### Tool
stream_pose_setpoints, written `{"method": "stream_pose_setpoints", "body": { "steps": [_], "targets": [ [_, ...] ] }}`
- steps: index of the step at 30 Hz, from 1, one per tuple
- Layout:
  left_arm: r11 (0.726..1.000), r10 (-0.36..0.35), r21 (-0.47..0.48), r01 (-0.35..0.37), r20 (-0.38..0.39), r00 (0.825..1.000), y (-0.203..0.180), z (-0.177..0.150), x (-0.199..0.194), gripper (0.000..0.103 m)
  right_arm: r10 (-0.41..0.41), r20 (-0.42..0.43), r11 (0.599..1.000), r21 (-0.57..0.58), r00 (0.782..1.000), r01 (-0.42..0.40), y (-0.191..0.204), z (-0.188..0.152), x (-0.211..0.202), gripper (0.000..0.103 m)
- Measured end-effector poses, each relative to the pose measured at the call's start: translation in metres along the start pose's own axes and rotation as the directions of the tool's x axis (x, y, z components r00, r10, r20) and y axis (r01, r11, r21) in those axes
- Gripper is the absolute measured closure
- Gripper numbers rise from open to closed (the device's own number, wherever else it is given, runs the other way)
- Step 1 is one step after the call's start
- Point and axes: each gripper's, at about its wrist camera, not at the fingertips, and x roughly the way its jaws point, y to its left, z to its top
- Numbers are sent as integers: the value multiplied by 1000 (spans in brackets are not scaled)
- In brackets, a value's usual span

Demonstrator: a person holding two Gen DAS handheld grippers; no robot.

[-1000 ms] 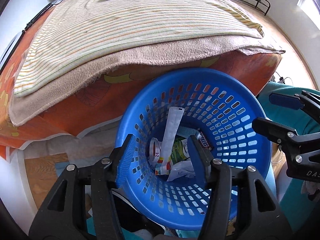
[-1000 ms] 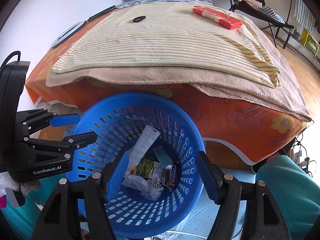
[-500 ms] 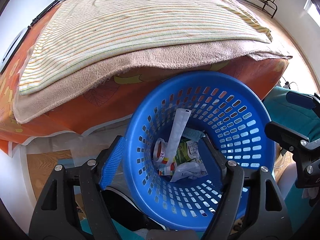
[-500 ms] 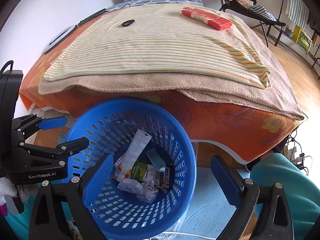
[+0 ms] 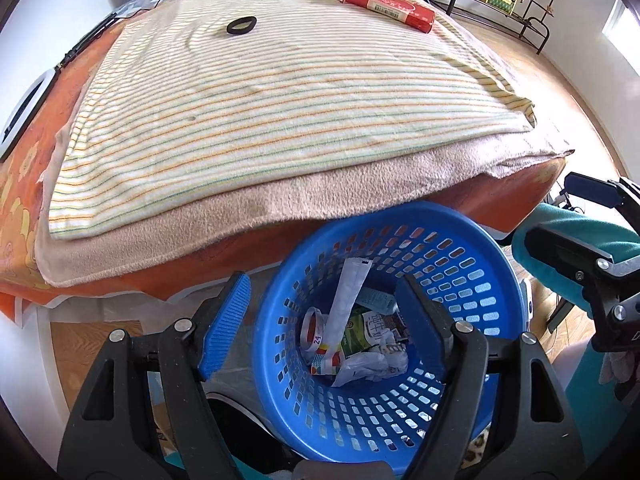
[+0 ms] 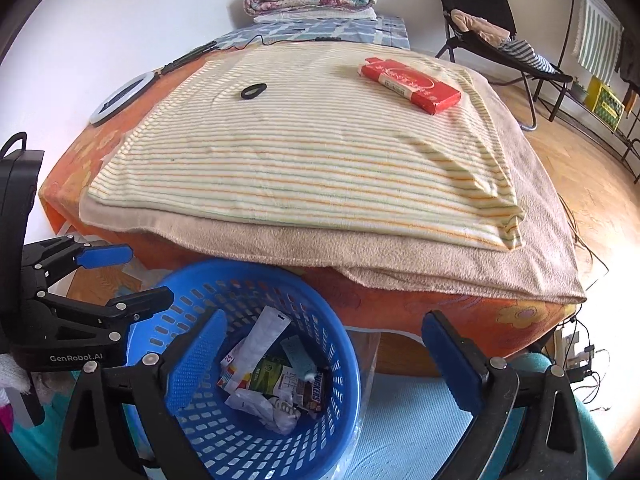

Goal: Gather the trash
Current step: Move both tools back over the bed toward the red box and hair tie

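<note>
my left claw (image 5: 324,328) hangs spread wide over the blue plastic basket (image 5: 472,412), its near rim between the fingers, pinching nothing. my right claw (image 6: 324,360) gapes wide too, empty, straddling the basket's right edge. inside lie the trash wrappers (image 6: 276,384), a snickers wrapper (image 6: 314,390) among them. on the striped blanket (image 6: 304,160) rest a red carton (image 6: 410,84) and a black ring (image 6: 253,91).

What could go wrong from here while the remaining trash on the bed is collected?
The red box lies far back on the striped blanket; reaching it means leaning over the blue basket, which might tip and spill its wrappers. The small black ring lies flat, so an open hand-held gripper may pinch blanket instead.
</note>
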Motion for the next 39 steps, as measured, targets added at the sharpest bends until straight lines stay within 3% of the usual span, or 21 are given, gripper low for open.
{"method": "stream_pose_setpoints", "body": {
  "steps": [8, 13, 25, 30, 39],
  "targets": [
    [998, -12, -56, 15, 53, 999, 20, 49, -12, 25, 33, 163, 999, -30, 986, -28, -26, 48, -13, 4],
    [997, 1, -78, 7, 94, 996, 34, 83, -15, 25, 21, 219, 1000, -17, 975, -18, -47, 79, -10, 4],
    [993, -6, -118, 22, 132, 991, 61, 155, 12, 25, 18, 196, 999, 47, 981, -28, -106, 159, 33, 4],
    [984, -27, -173, 49, 124, 992, 80, 181, 32, 25, 41, 167, 999, 27, 985, -46, -123, 194, 66, 3],
    [990, 3, -142, 13, 109, 994, 92, 209, 64, 25, 45, 143, 998, -53, 989, -38, -133, 248, 119, 0]
  ]
}}
